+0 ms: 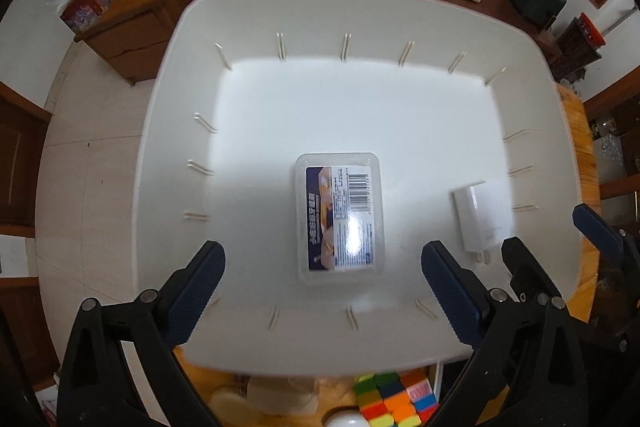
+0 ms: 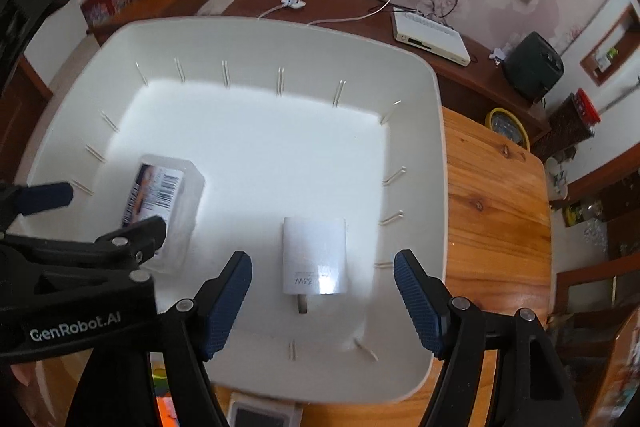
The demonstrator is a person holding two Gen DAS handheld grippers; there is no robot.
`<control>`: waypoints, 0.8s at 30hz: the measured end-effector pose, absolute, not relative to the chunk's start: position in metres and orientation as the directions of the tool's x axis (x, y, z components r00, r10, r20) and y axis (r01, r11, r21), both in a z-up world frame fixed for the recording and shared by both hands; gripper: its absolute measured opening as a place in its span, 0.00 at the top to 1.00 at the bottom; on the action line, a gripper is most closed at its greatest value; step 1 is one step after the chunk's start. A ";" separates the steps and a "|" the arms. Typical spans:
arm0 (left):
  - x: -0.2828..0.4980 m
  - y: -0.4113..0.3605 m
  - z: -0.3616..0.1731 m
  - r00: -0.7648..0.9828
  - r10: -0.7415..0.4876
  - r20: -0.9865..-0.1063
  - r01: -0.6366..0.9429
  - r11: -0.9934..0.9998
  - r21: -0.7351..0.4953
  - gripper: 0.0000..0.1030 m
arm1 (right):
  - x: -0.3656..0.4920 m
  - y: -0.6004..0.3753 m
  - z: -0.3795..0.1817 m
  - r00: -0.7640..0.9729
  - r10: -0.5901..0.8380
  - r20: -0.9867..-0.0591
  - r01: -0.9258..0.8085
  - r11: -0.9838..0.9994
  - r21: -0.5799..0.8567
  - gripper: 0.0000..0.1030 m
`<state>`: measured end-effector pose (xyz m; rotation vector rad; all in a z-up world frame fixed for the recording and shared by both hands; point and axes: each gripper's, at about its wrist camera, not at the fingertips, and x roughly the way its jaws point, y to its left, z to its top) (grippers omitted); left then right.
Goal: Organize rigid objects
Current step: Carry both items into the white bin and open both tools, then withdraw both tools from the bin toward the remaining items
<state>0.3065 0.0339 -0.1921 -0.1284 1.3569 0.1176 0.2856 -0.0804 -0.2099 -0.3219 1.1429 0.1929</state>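
on a wooden table (image 2: 496,195), white bin (image 1: 168,155) held light, stiff, slick plastic box (image 1: 339,217) frame-centre, best pinched across long sides; left gripper (image 1: 320,279) and right gripper (image 2: 322,301) gaped wide, empty.

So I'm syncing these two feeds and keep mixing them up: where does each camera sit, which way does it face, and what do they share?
Left wrist: on the left gripper, looking down into the white bin at the clear box; both open fingers show, with the right gripper alongside.
Right wrist: on the right gripper, looking down at the charger; open fingers show, and the left gripper enters at left.
Shared: bin, box, charger, the wooden table and the far desk.
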 end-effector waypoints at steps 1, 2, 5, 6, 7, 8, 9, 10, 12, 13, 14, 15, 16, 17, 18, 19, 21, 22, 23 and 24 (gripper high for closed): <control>0.300 0.032 -0.187 0.217 0.015 -0.976 -0.154 0.988 -0.019 0.04 | 0.282 -0.080 -0.207 0.412 -0.007 -0.911 -0.309 0.940 -0.147 0.28; 0.295 0.033 -0.185 0.227 0.021 -0.974 -0.148 0.989 -0.014 0.04 | 0.281 -0.084 -0.205 0.421 -0.004 -0.907 -0.303 0.942 -0.145 0.28; 0.280 0.026 -0.169 0.265 0.027 -0.964 -0.122 0.992 -0.006 0.04 | 0.270 -0.095 -0.196 0.446 -0.002 -0.895 -0.286 0.947 -0.144 0.28; 0.266 0.034 -0.166 0.278 0.023 -0.960 -0.117 0.993 -0.010 0.04 | 0.266 -0.095 -0.191 0.449 -0.001 -0.893 -0.280 0.949 -0.142 0.28; 0.259 0.035 -0.159 0.294 0.019 -0.955 -0.110 0.994 -0.014 0.04 | 0.262 -0.097 -0.186 0.453 0.002 -0.891 -0.273 0.952 -0.137 0.28; 0.247 0.033 -0.154 0.306 0.015 -0.952 -0.107 0.994 -0.018 0.04 | 0.257 -0.100 -0.181 0.458 0.005 -0.889 -0.266 0.955 -0.132 0.28; 0.240 0.033 -0.145 0.320 0.008 -0.947 -0.101 0.995 -0.025 0.04 | 0.253 -0.102 -0.177 0.463 0.007 -0.886 -0.260 0.957 -0.128 0.28; 0.234 0.035 -0.139 0.328 0.001 -0.945 -0.095 0.995 -0.032 0.04 | 0.248 -0.103 -0.172 0.471 0.008 -0.882 -0.253 0.959 -0.126 0.28; 0.217 0.037 -0.126 0.346 -0.021 -0.938 -0.082 0.995 -0.052 0.04 | 0.238 -0.108 -0.162 0.492 0.006 -0.871 -0.232 0.965 -0.125 0.28; 0.210 0.039 -0.121 0.353 -0.029 -0.935 -0.076 0.995 -0.059 0.04 | 0.233 -0.110 -0.158 0.500 0.002 -0.866 -0.219 0.968 -0.124 0.28; 0.202 0.040 -0.114 0.359 -0.035 -0.933 -0.069 0.996 -0.064 0.04 | 0.227 -0.112 -0.153 0.507 0.001 -0.862 -0.201 0.972 -0.118 0.28; 0.193 0.041 -0.107 0.367 -0.040 -0.929 -0.062 0.996 -0.067 0.04 | 0.221 -0.114 -0.149 0.512 0.001 -0.859 -0.186 0.976 -0.110 0.28; 0.185 0.042 -0.102 0.374 -0.041 -0.926 -0.057 0.996 -0.067 0.04 | 0.215 -0.116 -0.144 0.518 0.001 -0.856 -0.171 0.980 -0.102 0.28; 0.179 0.044 -0.097 0.383 -0.039 -0.923 -0.053 0.997 -0.065 0.04 | 0.206 -0.118 -0.139 0.525 0.001 -0.851 -0.152 0.984 -0.093 0.28; 0.171 0.045 -0.091 0.393 -0.038 -0.919 -0.048 0.997 -0.062 0.04 | 0.201 -0.119 -0.136 0.530 0.001 -0.848 -0.142 0.986 -0.088 0.28; 0.162 0.047 -0.085 0.404 -0.039 -0.914 -0.044 0.997 -0.062 0.04 | 0.193 -0.120 -0.132 0.537 -0.001 -0.844 -0.130 0.988 -0.083 0.28; 0.149 0.053 -0.077 0.417 -0.041 -0.908 -0.045 0.997 -0.066 0.04 | 0.178 -0.121 -0.125 0.549 -0.009 -0.836 -0.112 0.990 -0.084 0.28; 0.143 0.055 -0.073 0.423 -0.046 -0.905 -0.047 0.996 -0.072 0.04 | 0.171 -0.120 -0.121 0.554 -0.014 -0.832 -0.106 0.991 -0.087 0.28; 0.139 0.057 -0.070 0.428 -0.049 -0.903 -0.049 0.996 -0.078 0.04 | 0.164 -0.120 -0.116 0.561 -0.020 -0.827 -0.097 0.991 -0.089 0.28; 0.133 0.060 -0.067 0.435 -0.054 -0.899 -0.053 0.995 -0.085 0.04 | 0.157 -0.120 -0.112 0.567 -0.020 -0.823 -0.092 0.992 -0.088 0.28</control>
